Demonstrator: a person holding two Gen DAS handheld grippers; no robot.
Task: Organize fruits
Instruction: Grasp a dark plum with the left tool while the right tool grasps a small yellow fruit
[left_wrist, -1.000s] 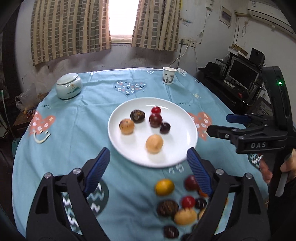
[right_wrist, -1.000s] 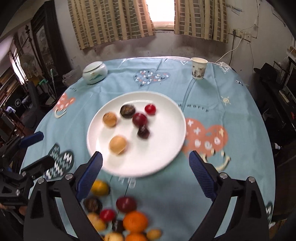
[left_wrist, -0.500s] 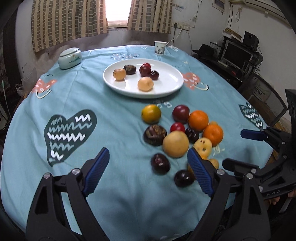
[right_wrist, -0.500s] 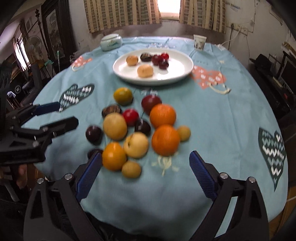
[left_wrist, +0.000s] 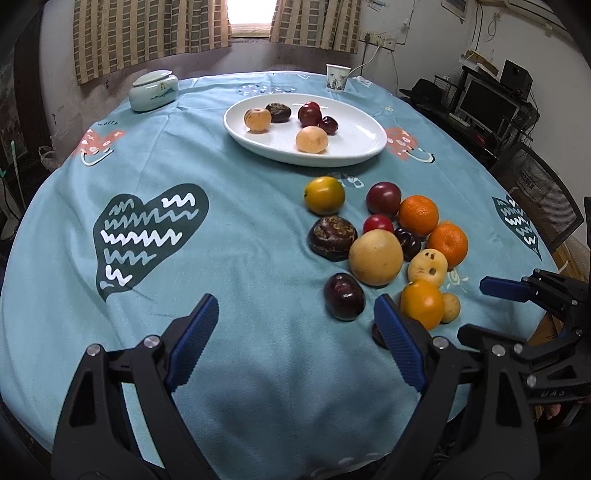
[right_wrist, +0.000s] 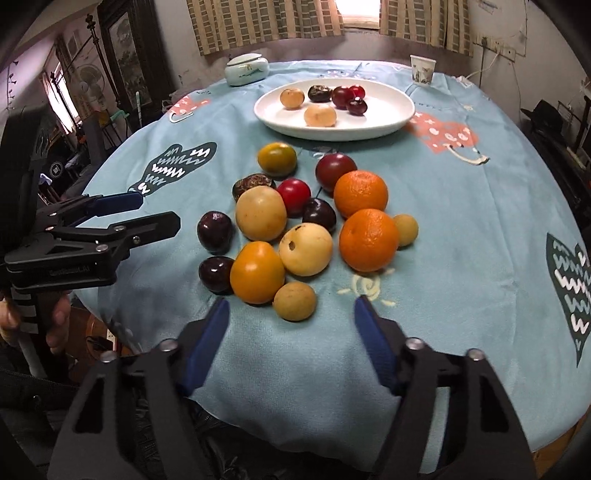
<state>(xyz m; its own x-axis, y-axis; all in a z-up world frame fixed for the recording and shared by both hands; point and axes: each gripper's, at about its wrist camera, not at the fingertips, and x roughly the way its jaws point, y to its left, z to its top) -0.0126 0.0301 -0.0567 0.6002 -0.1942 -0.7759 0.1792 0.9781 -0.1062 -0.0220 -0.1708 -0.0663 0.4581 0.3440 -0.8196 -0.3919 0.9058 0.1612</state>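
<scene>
The left gripper (left_wrist: 295, 314) and the right gripper (right_wrist: 291, 314) both hang with jaws wide apart, holding nothing, above the near edge of the light-blue patterned tablecloth (left_wrist: 240, 229). The loose pile of round fruits (right_wrist: 303, 218) (oranges, plums, pale yellow ones) lies just before the white oval plate (right_wrist: 391, 114), which carries six small fruits (right_wrist: 325, 101).

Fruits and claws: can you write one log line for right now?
left claw: open, empty | right claw: open, empty | plate: six fruits | pile: on tablecloth
</scene>
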